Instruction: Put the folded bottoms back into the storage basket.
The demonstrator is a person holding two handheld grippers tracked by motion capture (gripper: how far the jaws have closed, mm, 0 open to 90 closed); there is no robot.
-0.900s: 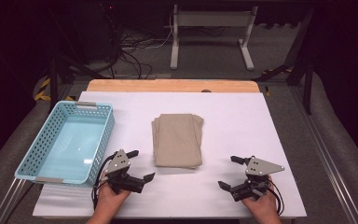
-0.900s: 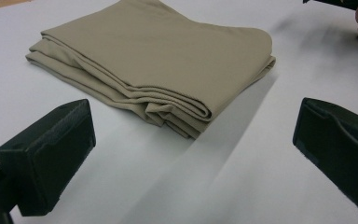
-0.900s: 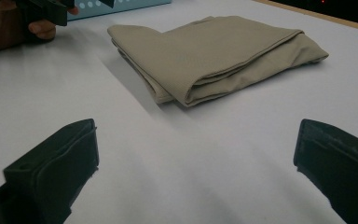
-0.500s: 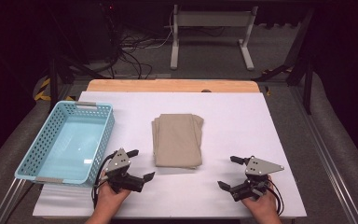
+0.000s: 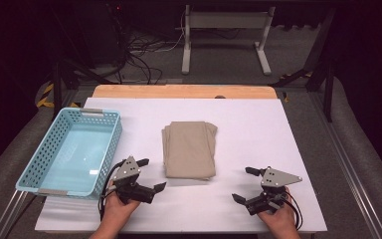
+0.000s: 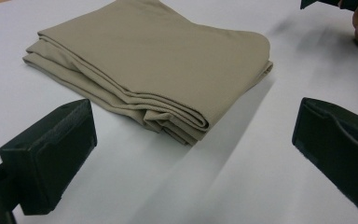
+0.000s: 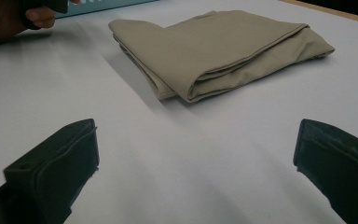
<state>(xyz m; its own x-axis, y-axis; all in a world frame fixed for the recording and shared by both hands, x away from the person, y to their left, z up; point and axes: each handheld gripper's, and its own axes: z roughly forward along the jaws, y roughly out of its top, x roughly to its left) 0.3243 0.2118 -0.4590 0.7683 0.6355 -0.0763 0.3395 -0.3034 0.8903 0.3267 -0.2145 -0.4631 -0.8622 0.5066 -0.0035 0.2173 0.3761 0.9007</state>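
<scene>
Both grippers released, cloth untouched.
My left gripper (image 5: 150,175) and right gripper (image 5: 243,184) gaped; the folded cloth (image 5: 189,149) at twelve o'clock risked unfolding if pinched shallow.

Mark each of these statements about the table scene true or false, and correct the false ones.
1. The folded cloth lies inside the basket. False: it lies on the white table, to the right of the basket, apart from it.
2. Both grippers are open. True: the left gripper and the right gripper each have their fingers spread with nothing between them.
3. The basket holds nothing. True: its blue floor is bare.
4. The right gripper is gripping a corner of the cloth. False: it sits on the table short of the cloth, not touching it.
5. The cloth lies between the two grippers and farther from the person. True.
</scene>
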